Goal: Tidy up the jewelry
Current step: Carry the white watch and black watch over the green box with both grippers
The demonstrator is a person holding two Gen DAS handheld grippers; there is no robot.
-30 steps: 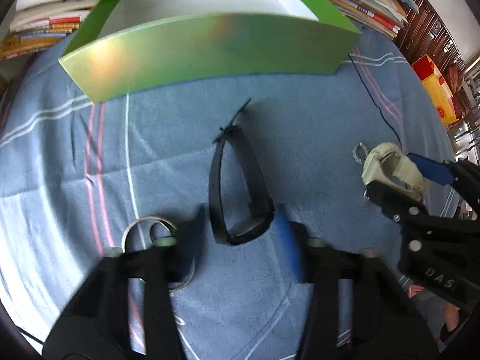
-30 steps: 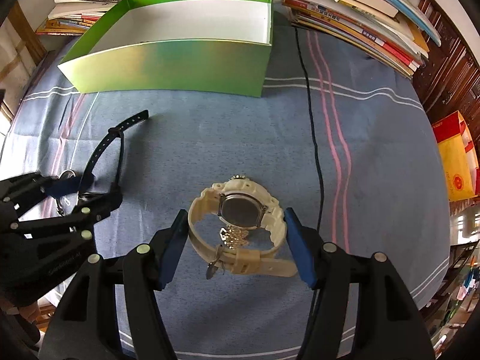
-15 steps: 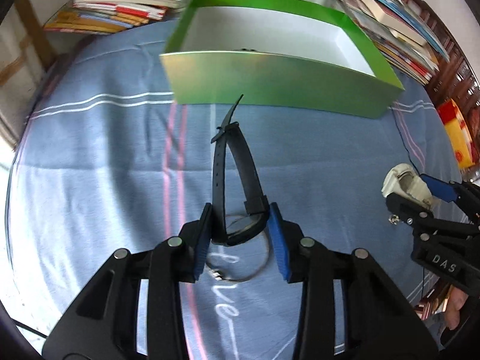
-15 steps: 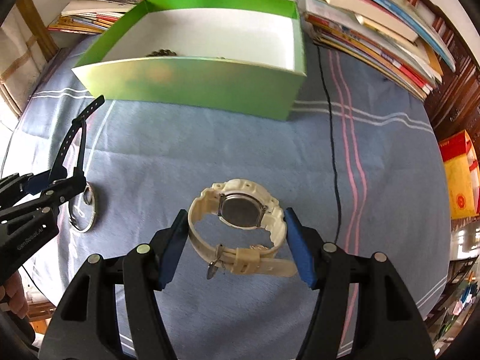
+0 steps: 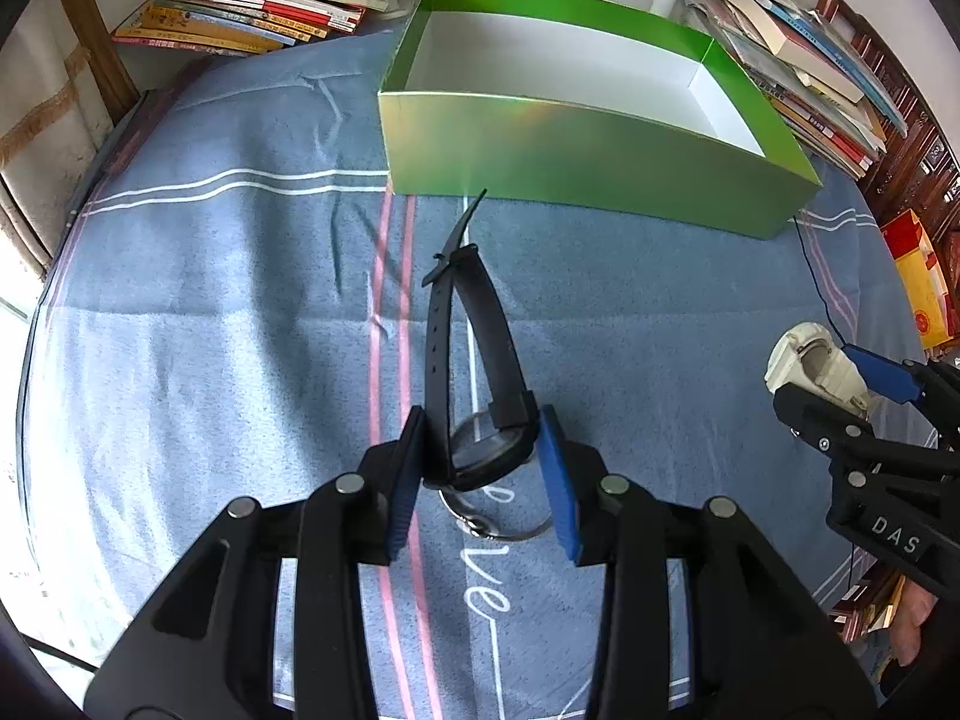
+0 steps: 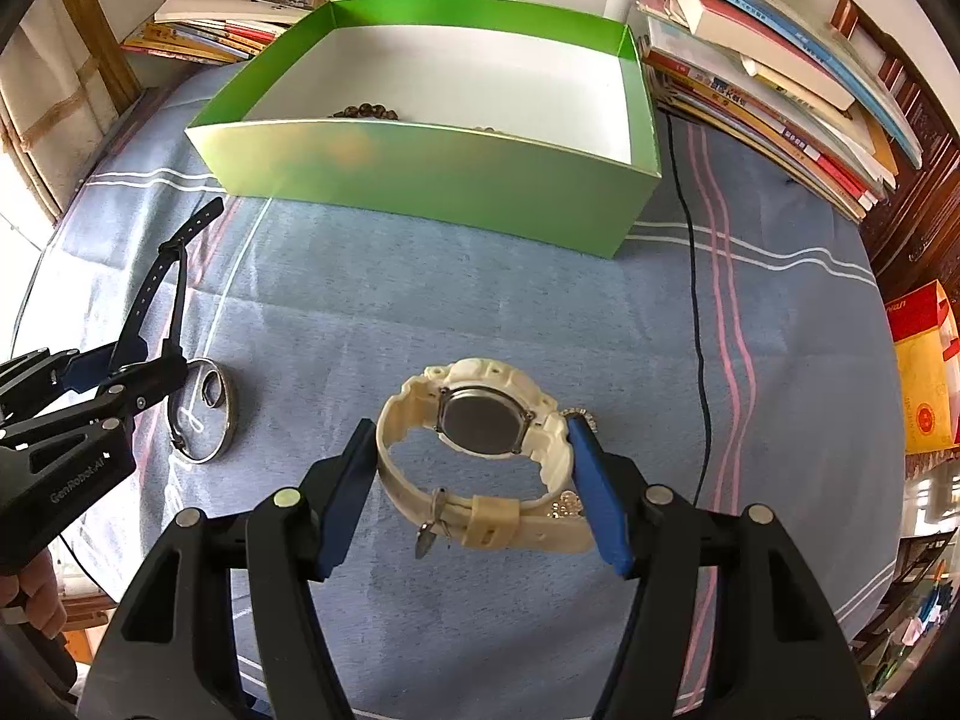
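My left gripper [image 5: 483, 471] is shut on a black watch [image 5: 474, 354], held above the blue cloth with its strap pointing toward the green box [image 5: 576, 144]. A silver bangle [image 5: 498, 525] lies on the cloth under it. My right gripper [image 6: 474, 489] is shut on a cream watch [image 6: 486, 462], lifted off the cloth, its metal case back facing the camera. In the right wrist view the left gripper [image 6: 129, 369] and black watch [image 6: 162, 282] are at the left, over the bangle [image 6: 207, 414]. Dark beads [image 6: 363, 114] lie inside the green box [image 6: 420, 174].
Stacks of books [image 6: 774, 60] line the far right, more books [image 5: 252, 12] the far left. A black cable [image 6: 696, 276] runs along the cloth right of the box. A small sparkly piece [image 6: 567, 504] lies under the cream watch. A red-yellow carton [image 6: 921, 372] sits off the right edge.
My left gripper closed on the black watch and lifted it off the cloth, shifting toward the box. The right gripper kept hold of the cream watch and edged toward the box.
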